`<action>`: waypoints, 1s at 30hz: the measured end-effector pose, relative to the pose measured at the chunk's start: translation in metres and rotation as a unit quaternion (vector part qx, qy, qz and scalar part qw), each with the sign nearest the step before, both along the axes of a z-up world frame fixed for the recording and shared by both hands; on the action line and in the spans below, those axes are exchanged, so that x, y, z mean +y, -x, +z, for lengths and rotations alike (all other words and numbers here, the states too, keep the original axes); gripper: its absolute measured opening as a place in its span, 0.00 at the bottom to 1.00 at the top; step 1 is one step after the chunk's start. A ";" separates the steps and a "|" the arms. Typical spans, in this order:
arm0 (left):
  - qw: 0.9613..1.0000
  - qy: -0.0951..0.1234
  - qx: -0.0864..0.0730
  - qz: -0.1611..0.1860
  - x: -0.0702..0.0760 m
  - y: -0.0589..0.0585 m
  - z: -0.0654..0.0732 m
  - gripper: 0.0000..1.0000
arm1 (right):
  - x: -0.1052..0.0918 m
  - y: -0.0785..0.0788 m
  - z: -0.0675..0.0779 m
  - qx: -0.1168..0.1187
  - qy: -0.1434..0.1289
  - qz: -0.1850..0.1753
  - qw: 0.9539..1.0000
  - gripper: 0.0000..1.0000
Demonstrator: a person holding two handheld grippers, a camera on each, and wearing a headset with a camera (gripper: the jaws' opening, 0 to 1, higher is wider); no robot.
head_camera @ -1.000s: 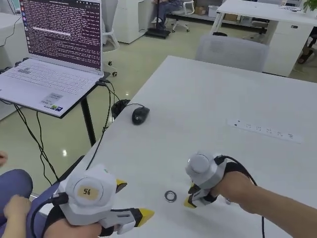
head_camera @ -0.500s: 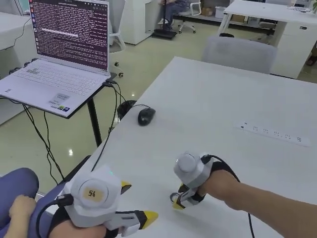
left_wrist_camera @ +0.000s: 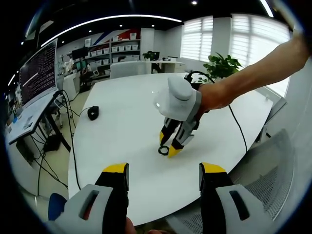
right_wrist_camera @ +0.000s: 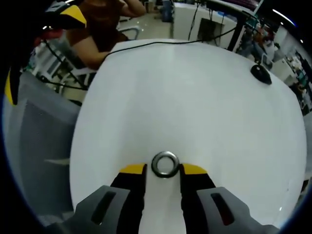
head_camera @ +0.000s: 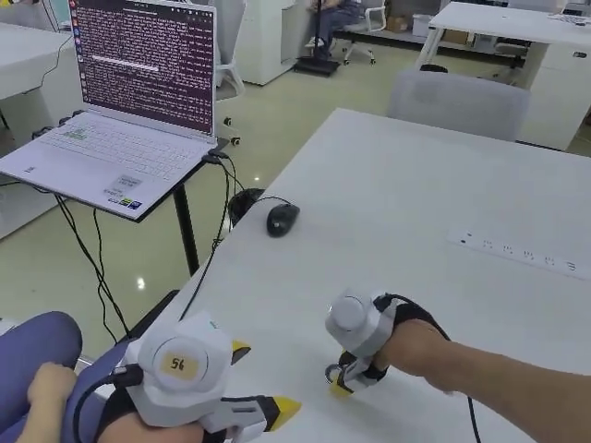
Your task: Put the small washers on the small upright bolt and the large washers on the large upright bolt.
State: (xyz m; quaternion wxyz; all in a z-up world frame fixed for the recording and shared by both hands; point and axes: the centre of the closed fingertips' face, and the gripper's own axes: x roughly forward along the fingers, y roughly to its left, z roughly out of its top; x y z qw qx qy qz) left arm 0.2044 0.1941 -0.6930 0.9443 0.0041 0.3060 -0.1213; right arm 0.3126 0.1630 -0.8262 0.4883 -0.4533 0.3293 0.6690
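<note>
Head view takes in a laptop [head_camera: 138, 101] on a side stand [head_camera: 182, 226], a black mouse [head_camera: 282, 219] and a white power strip [head_camera: 517, 254] lying well apart on the white table [head_camera: 397, 175], with a grey chair [head_camera: 457, 101] beyond. The washer [right_wrist_camera: 154, 165], a small grey metal ring, lies flat on bare table near the front edge. The right hand-held gripper [right_wrist_camera: 164, 169] pinches it between narrow jaws. The left hand-held gripper [left_wrist_camera: 165, 169] hovers wide and empty.
</note>
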 end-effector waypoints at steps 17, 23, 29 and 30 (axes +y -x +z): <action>1.000 -0.001 -0.001 -0.005 0.000 -0.004 0.002 0.57 | -0.004 0.003 0.000 -0.002 -0.001 0.003 1.000 0.23; 1.000 -0.001 -0.001 0.000 0.004 -0.002 0.001 0.57 | -0.012 0.003 0.002 -0.002 -0.007 -0.003 1.000 0.23; 1.000 0.000 0.000 0.000 0.004 -0.002 0.000 0.57 | -0.026 0.003 0.010 -0.005 -0.016 -0.017 1.000 0.23; 1.000 0.000 0.000 -0.001 0.003 -0.003 0.000 0.57 | -0.029 0.002 0.011 -0.004 -0.019 -0.024 1.000 0.23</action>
